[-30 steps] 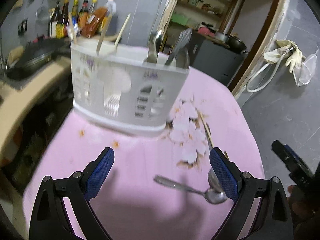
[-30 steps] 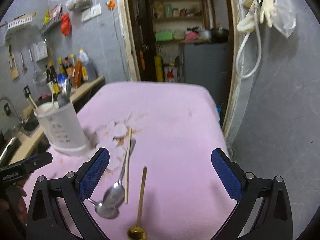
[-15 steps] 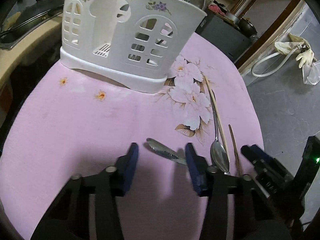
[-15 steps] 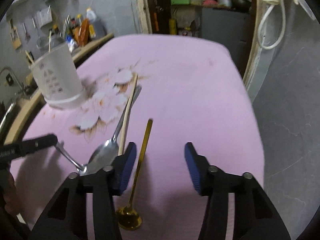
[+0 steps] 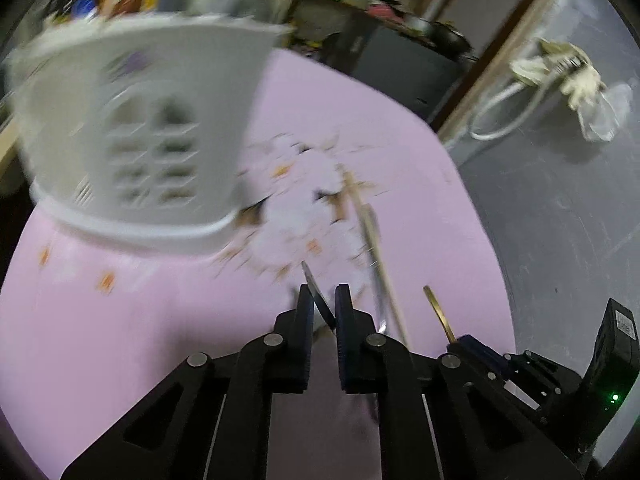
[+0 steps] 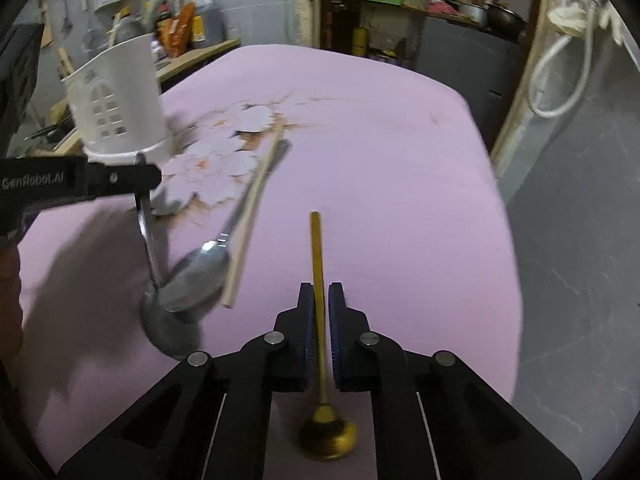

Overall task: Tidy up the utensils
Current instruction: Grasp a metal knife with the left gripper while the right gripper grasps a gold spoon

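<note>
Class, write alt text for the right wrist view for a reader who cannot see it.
The right gripper is shut on a gold spoon on a pink tablecloth. Left of it, the left gripper lifts a steel spoon beside another spoon, a chopstick and a white holder.

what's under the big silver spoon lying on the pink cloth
In the right wrist view, the big silver spoon lies with its bowl over the bowl of a smaller spoon, whose handle the left gripper grips. What else its bowl covers cannot be seen.

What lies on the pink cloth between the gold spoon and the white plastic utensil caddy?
In the right wrist view, a wooden chopstick and a large steel spoon lie between gold spoon and caddy.
</note>
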`<state>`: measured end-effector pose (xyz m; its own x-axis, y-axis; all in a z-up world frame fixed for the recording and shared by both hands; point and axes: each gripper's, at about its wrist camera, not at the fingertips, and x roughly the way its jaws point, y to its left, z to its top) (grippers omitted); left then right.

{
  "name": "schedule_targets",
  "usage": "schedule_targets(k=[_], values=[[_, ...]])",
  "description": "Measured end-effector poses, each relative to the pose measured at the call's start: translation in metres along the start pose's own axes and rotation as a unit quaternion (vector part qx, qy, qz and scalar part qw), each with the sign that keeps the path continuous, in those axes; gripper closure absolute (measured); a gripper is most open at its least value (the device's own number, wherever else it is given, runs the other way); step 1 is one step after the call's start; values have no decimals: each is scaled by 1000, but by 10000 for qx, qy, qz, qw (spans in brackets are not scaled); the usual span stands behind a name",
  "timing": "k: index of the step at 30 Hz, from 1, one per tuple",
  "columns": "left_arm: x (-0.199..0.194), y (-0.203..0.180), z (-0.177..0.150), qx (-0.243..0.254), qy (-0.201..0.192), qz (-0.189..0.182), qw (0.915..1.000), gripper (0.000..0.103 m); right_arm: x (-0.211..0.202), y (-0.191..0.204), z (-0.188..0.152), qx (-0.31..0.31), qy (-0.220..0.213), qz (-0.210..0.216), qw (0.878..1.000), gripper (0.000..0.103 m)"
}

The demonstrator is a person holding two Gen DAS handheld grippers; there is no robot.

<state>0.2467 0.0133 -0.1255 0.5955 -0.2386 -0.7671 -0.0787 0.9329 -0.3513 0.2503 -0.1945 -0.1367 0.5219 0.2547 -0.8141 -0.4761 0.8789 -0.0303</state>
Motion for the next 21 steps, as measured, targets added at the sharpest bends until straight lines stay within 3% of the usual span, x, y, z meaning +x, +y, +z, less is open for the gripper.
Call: schedule_targets(k=[7,12,21], values=[[33,-12,15,469,405,-135,9980,97,-4,-15,-3,190,-16,-161,9997,98],[40,1,15,329,729,-148,9967,96,4,-20,3,389,17,131,9992,96],[40,9,15,68,1050,-361,9938,95,23,-11,24,-225,324,458,9982,95]])
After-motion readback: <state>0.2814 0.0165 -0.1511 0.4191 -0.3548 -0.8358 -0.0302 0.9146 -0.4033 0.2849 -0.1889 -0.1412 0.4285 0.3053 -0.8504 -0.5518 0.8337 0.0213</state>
